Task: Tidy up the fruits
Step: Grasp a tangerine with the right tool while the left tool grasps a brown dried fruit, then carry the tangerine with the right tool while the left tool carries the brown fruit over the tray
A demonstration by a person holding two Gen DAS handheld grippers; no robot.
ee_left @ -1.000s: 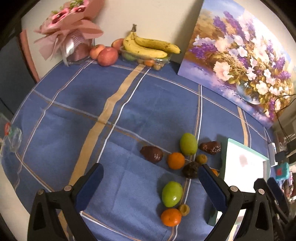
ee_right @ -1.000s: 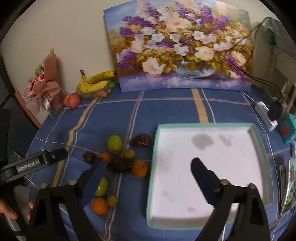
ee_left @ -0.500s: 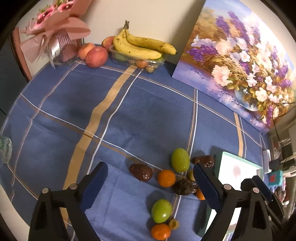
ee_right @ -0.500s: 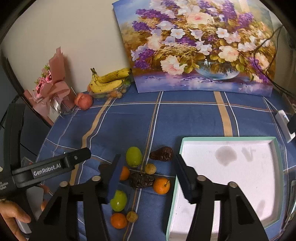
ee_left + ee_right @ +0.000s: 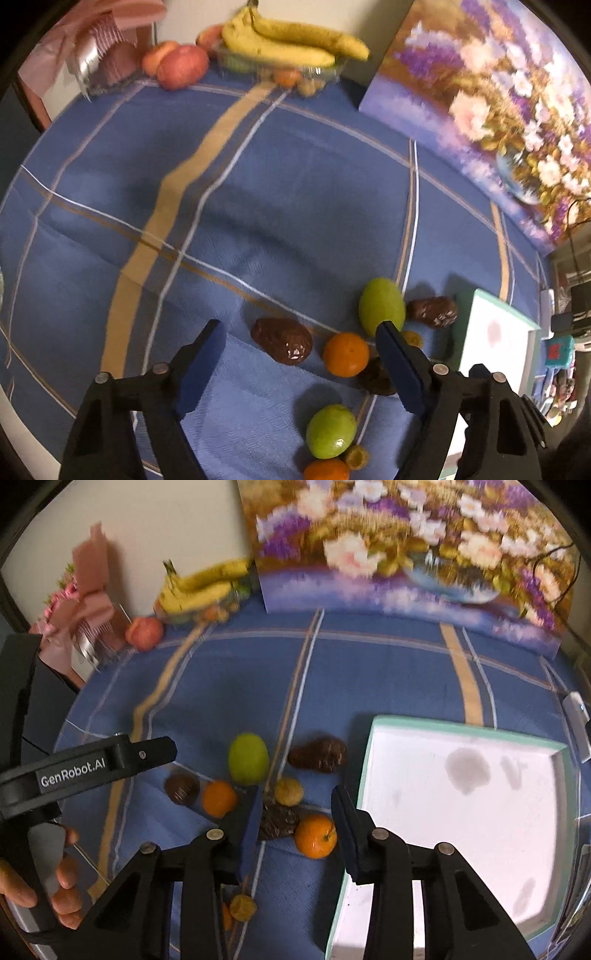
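right gripper (image 5: pixel 295 806) fingers apart, straddling round orange tangerine (image 5: pixel 316 835) and dark wrinkled fruit (image 5: pixel 277 821), just left of white mint-rimmed tray (image 5: pixel 373 731); left gripper (image 5: pixel 301 336) fingers apart above fruits left of tray; green oval fruit (image 5: pixel 248 757) beyond; yellow bananas (image 5: pixel 199 587) farthest

home | checked tablecloth (image 5: pixel 295 192) | flower painting (image 5: pixel 406 546) | bouquet (image 5: pixel 85 602)

Black left tool (image 5: pixel 295 363), blue pads, silver screws; white "GenRobot.AI" lettering; bare hand (image 5: pixel 44 882)
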